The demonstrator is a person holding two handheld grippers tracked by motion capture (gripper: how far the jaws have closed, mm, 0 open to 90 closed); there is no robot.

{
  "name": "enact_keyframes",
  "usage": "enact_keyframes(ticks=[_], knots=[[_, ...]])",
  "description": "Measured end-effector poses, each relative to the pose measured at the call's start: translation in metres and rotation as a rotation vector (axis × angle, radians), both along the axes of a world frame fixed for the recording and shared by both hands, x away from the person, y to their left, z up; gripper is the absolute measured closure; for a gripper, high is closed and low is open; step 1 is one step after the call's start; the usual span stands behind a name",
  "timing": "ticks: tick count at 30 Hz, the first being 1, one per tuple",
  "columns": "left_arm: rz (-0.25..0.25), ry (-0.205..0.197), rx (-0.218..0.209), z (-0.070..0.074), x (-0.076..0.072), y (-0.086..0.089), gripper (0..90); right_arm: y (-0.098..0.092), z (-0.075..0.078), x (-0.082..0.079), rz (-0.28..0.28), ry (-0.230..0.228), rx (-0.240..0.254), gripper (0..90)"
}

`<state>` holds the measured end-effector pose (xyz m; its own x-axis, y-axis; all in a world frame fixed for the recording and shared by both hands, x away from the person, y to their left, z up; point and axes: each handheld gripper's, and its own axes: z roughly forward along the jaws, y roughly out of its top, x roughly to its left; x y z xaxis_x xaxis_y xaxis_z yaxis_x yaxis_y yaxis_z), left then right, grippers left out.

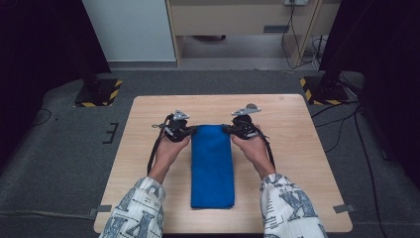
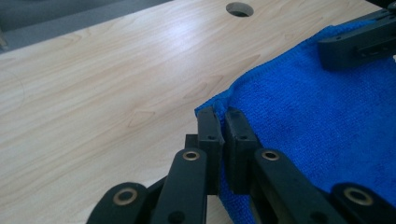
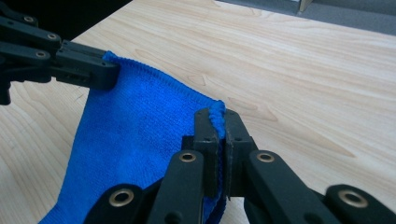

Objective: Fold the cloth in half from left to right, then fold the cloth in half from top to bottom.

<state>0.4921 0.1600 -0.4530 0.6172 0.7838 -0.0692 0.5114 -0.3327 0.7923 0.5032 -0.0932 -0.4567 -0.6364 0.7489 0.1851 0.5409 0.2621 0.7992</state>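
The blue cloth (image 1: 212, 166) lies folded into a long narrow strip at the centre of the high view, running from mid-frame down toward the lower edge of the wooden table (image 1: 297, 148). Its far end sits between the two hands.

The left gripper (image 1: 184, 130), just left of centre in the high view, is closed on the far left corner of the cloth. In the left gripper view the jaws stand nearly together at lower centre, with the hemmed corner (image 2: 219, 106) pinched between them. The right gripper (image 1: 237, 129), just right of centre, is closed on the far right corner; in the right gripper view a bead of hem (image 3: 217, 114) rises between the closed jaws.

Handling judgement: the material appears to be a soft, light, napped microfibre. It will drape and sag, offer no stiffness, and is not fragile. The nap should give good friction against the jaw pads, so slipping is unlikely under light tension.

Recommended hold: the stitched corners, where the hem is thickest. Whether each jaw pair has caught all folded layers or the top ones alone cannot be confirmed from these views; lower layers may stay behind when lifted.

A round hole (image 2: 239, 9) in the table appears at the top of the left gripper view.
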Motion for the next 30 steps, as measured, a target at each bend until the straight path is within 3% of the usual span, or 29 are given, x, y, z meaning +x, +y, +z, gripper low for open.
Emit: enact_keyframes(ticks=[9, 17, 23, 30], knots=[[0.014, -0.023, -0.001, 0.013, 0.012, 0.000, 86.4, -0.002, 0.012, 0.016, 0.006, -0.027, 0.012, 87.2], [0.030, -0.031, -0.001, 0.018, 0.019, 0.001, 86.5, 0.000, 0.012, 0.028, 0.011, -0.028, 0.029, 87.2], [0.026, -0.047, 0.009, 0.020, 0.014, -0.002, 86.5, -0.002, 0.014, 0.024, 0.015, -0.044, 0.036, 87.2], [0.018, -0.064, 0.003, 0.022, -0.001, -0.003, 86.5, -0.003, 0.019, 0.006, 0.032, -0.069, 0.031, 87.2]])
